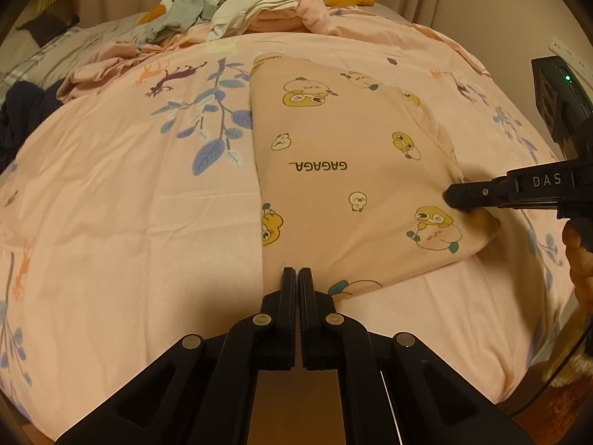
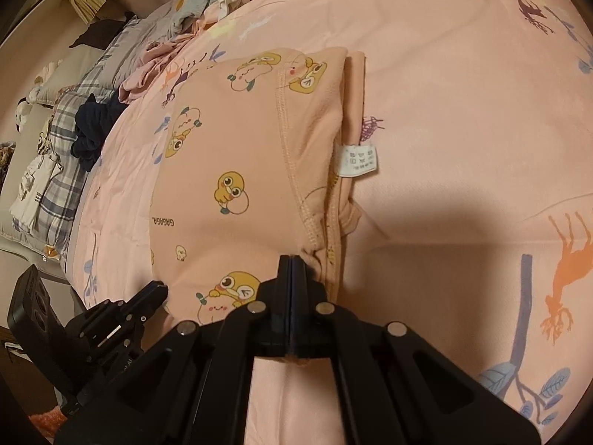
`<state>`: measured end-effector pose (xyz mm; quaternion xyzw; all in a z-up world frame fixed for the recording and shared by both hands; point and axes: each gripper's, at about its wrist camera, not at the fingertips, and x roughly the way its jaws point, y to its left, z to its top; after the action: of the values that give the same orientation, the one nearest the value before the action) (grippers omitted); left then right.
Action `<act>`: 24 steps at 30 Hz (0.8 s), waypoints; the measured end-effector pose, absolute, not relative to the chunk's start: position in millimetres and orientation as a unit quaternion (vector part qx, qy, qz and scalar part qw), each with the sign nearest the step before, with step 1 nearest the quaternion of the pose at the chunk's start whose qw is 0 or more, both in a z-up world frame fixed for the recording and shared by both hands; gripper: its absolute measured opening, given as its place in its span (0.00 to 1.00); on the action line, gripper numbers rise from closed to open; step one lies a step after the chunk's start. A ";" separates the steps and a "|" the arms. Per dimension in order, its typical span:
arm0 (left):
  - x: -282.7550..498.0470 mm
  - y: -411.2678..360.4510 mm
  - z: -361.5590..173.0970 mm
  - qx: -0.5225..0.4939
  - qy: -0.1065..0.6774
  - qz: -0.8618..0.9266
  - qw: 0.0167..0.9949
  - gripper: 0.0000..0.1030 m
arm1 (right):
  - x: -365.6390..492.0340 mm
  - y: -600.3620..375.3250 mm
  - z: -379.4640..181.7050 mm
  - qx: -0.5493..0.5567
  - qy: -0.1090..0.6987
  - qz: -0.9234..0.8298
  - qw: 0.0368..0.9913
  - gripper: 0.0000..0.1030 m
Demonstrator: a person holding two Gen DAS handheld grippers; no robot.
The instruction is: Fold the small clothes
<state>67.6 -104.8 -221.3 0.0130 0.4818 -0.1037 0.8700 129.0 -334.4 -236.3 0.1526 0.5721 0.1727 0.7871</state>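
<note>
A bed under a pink quilt (image 1: 111,193) printed with blue leaves and small animal figures is filling both views, with beige curtains hanging behind it. Lying flat in the middle of that quilt is the peach garment (image 1: 344,163), patterned with yellow cartoon ducks and the word GAGAGA; it is sitting folded into a long panel, with a stitched seam running down its right part and a white care label (image 2: 357,159) sticking out from its right edge in the right wrist view.

The left gripper (image 1: 297,272) is resting at the garment's near left corner with its jaws pressed together; whether any cloth is caught between the tips is not clear. The right gripper (image 2: 292,259) is pinching the near right edge of the garment, jaws fully closed, and the fabric is puckering around its tips. In the left wrist view it is reaching in from the right, with part of a hand (image 1: 578,256) showing below it.

At the far end of the bed a pile of clothes (image 1: 237,3) in white, grey, pink and mustard is heaped up. A dark navy garment (image 2: 94,129) is lying crumpled at the left edge, beside a plaid sheet (image 2: 63,155).
</note>
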 end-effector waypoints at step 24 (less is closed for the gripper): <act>241.6 -117.6 -200.2 -0.089 0.485 -0.152 0.857 0.02 | 205.8 -328.6 -208.1 0.203 0.465 0.183 0.842 0.08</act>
<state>241.6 -117.6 -200.2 -0.0886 0.4850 -0.1523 0.8566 205.8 -328.6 -208.1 0.2030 0.4648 0.1826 0.8423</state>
